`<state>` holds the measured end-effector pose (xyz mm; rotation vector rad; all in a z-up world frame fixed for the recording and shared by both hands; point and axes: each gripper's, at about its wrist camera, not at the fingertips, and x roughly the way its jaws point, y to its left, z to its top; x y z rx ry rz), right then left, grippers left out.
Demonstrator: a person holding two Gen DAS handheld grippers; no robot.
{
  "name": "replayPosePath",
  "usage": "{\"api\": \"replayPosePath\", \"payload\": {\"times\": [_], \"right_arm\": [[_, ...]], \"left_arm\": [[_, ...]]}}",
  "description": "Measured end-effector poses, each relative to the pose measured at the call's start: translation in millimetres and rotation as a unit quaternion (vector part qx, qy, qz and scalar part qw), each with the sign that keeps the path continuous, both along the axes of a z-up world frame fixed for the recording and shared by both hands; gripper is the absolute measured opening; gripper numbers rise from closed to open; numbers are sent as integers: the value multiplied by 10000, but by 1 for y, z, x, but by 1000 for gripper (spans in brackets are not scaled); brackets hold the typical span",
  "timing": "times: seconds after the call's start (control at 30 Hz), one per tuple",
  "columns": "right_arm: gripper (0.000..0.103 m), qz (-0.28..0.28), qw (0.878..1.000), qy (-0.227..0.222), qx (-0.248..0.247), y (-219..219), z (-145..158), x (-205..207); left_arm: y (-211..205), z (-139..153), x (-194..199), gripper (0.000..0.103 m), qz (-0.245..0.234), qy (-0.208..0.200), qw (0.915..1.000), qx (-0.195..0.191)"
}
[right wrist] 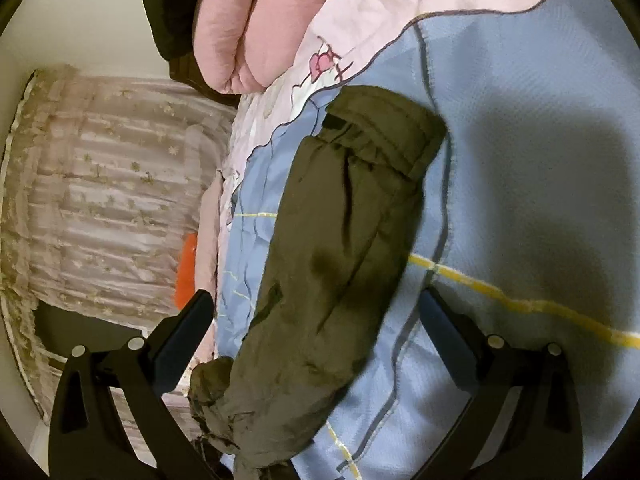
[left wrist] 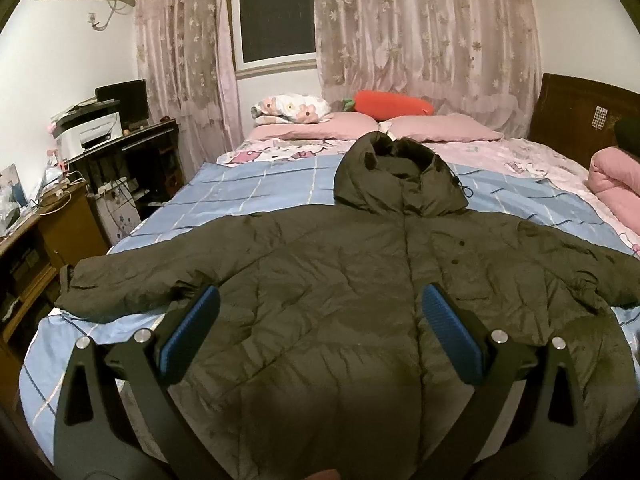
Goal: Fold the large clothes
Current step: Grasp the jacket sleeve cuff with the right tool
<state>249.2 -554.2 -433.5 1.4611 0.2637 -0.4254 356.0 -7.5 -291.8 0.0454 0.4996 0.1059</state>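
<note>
Both grippers, left gripper and right gripper, hang with jaws wide and empty over the dark jacket, spread flat on the bed. Pinching only its slippery shell at the sleeve could let it slide loose mid-fold.

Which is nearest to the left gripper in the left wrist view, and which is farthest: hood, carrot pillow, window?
From the left gripper:
1. Hood, at the jacket's top, mid-bed.
2. Carrot pillow, at the bed's far edge.
3. Window, behind the curtains.
</note>
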Motion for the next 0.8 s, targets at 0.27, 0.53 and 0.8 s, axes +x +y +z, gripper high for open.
{"api": "replayPosePath", "payload": {"times": [0.27,0.53,0.8], "right_arm": [[94,-1,9999,-86,-109,-6,-4,12],[86,-25,9997,84,-216,-13,-9,23],[85,-26,9993,55,-359,-16,-9,39]], "left_arm": [[-2,-2,2,101,12,45,10000,38],[-5,-8,6,101,-6,69,9999,72],[-7,-16,10,101,5,144,9998,139]]}}
